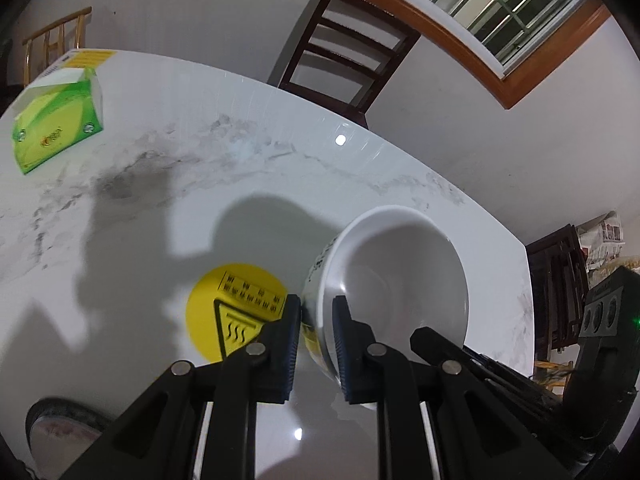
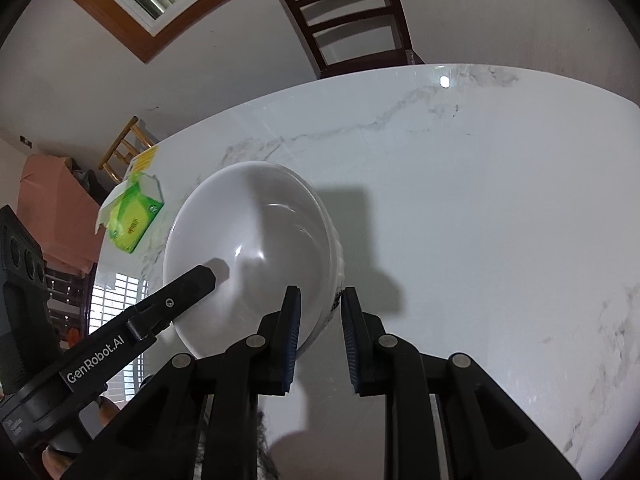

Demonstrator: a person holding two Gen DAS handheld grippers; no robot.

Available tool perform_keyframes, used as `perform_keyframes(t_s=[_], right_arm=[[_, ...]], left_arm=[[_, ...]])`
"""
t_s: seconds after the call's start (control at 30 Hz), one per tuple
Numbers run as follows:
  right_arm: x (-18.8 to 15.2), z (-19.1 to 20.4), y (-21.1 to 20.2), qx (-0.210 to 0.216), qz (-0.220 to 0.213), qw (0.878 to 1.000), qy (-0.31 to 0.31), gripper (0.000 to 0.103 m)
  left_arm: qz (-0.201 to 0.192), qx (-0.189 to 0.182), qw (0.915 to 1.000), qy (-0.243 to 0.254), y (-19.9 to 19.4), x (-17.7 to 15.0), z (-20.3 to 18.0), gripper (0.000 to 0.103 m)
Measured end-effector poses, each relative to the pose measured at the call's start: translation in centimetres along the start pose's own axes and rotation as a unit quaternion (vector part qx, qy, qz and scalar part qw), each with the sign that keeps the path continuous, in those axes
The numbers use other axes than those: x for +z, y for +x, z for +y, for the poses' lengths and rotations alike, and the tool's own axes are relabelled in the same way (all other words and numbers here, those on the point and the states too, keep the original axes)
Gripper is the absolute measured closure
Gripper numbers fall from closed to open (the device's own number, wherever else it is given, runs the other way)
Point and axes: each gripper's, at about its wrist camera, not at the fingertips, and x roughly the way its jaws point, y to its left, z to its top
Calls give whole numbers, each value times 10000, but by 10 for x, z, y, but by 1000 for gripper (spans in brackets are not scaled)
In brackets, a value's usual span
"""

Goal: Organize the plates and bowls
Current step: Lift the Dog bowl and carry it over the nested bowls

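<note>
A white bowl (image 1: 400,280) with dark print on its outer wall is held tilted above the marble table (image 1: 240,160). My left gripper (image 1: 317,344) is shut on its rim, one finger inside, one outside. My right gripper (image 2: 320,336) is shut on the same bowl (image 2: 248,248) at the opposite rim. The right gripper's finger (image 1: 444,356) shows inside the bowl in the left wrist view; the left gripper's finger (image 2: 192,284) shows inside it in the right wrist view. A plate's edge (image 1: 60,424) lies at the lower left.
A green tissue box (image 1: 60,120) lies at the table's far left; it also shows in the right wrist view (image 2: 132,216). A round yellow hot-surface sticker (image 1: 232,312) is on the table under the bowl. A dark wooden chair (image 1: 344,52) stands behind the table.
</note>
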Motion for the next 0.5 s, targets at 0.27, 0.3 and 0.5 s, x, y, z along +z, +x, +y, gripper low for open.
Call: perform_keyframes(t_s=[0.27, 0.3, 0.5], right_arm=[[-33, 15, -38, -116, -221, 9994, -222, 83], [-37, 17, -41, -133, -238, 9993, -252, 83], [-67, 22, -69, -107, -406, 9984, -366, 83]], left_arm=[[-132, -53, 9999, 94, -36, -30, -8, 87], [-170, -37, 9997, 148, -41, -35, -10, 87], [-270, -28, 9993, 247, -65, -65, -16, 87]])
